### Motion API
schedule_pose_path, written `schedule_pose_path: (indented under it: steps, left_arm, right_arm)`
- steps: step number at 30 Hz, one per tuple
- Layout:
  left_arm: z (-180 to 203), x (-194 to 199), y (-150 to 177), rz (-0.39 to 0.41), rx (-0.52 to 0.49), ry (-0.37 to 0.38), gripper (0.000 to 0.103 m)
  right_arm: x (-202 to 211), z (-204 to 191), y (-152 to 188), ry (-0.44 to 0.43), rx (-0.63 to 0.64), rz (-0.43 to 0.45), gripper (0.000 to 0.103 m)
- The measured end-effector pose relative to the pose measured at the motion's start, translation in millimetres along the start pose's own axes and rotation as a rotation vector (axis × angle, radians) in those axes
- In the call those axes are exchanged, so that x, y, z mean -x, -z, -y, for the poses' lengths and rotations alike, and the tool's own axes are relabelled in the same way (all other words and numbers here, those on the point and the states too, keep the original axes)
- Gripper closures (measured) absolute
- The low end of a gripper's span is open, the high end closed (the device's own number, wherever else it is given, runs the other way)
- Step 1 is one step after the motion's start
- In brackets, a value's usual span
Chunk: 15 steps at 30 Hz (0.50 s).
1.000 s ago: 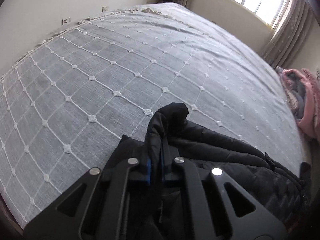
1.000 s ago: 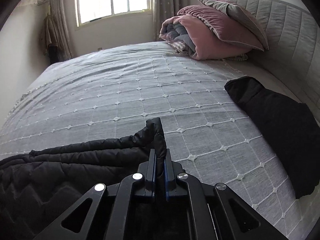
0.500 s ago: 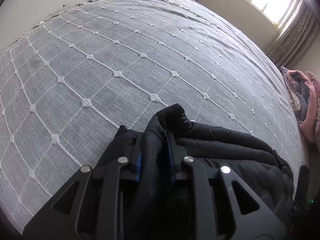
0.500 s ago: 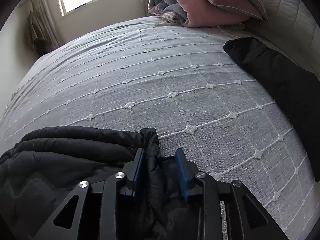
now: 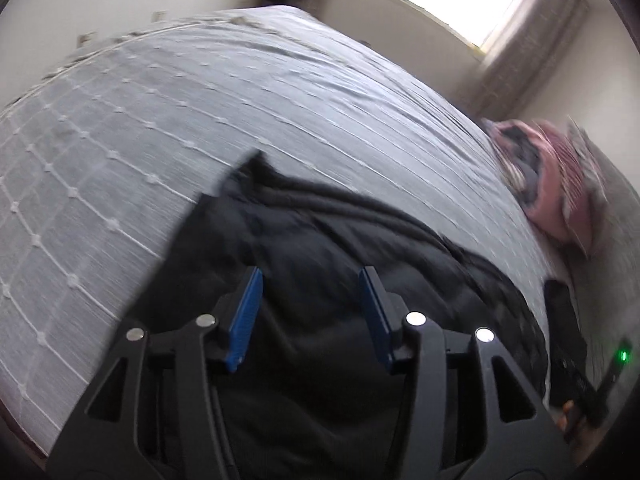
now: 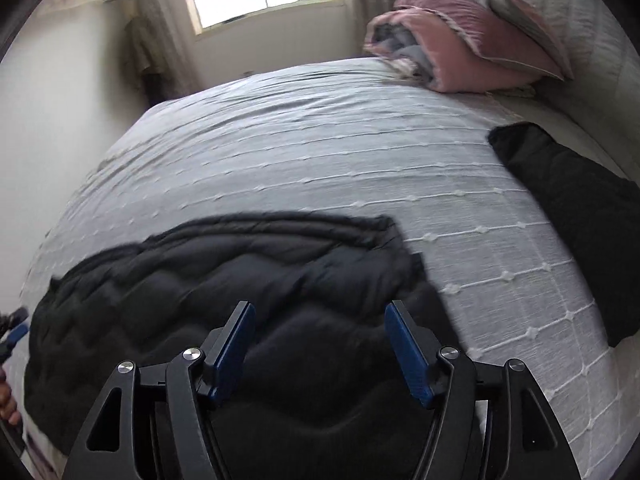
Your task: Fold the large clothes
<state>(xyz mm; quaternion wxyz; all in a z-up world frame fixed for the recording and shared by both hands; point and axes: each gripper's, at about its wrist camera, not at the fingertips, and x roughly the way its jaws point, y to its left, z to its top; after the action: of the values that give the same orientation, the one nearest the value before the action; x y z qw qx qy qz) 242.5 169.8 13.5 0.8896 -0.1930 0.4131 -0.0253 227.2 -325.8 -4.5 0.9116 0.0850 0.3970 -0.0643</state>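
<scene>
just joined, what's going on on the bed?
A person with tongs in each hand is folding a black quilted jacket on the grey bedspread. Both left tongs and right tongs are opening, with nothing pinched between the pads; the jacket lies on the bed below them. Another black garment lies to the right, near the pink bedding.

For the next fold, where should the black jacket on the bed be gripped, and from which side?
Probably the jacket's far right corner, where stacked edges end in a thin free tip on the bedspread. Come from its open right side, pinching across the layers.
</scene>
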Motion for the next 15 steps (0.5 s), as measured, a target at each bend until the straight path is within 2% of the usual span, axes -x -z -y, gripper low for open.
schedule_pose_path:
  steps: [5, 9, 11, 13, 15]
  left_arm:
    - [77, -5, 43, -0.013, -0.225, 0.021, 0.052]
    - [105, -24, 57, -0.016, -0.348, -0.024, 0.052]
    - [99, -37, 54, -0.049, -0.340, -0.049, 0.052]
    - [80, -47, 47, -0.084, -0.269, -0.022, 0.052]
    - [63, -52, 39, -0.106, -0.197, 0.016, 0.052]
  right_arm:
    - [0, -70, 29, -0.103, 0.133, 0.019, 0.035]
    - [-15, -105, 44, -0.142, 0.227, 0.026, 0.036]
    - [-26, -110, 48, -0.155, 0.255, 0.023, 0.036]
    - [-34, -108, 50, -0.164, 0.259, 0.003, 0.036]
    - [-41, -103, 49, -0.136, 0.250, -0.015, 0.036]
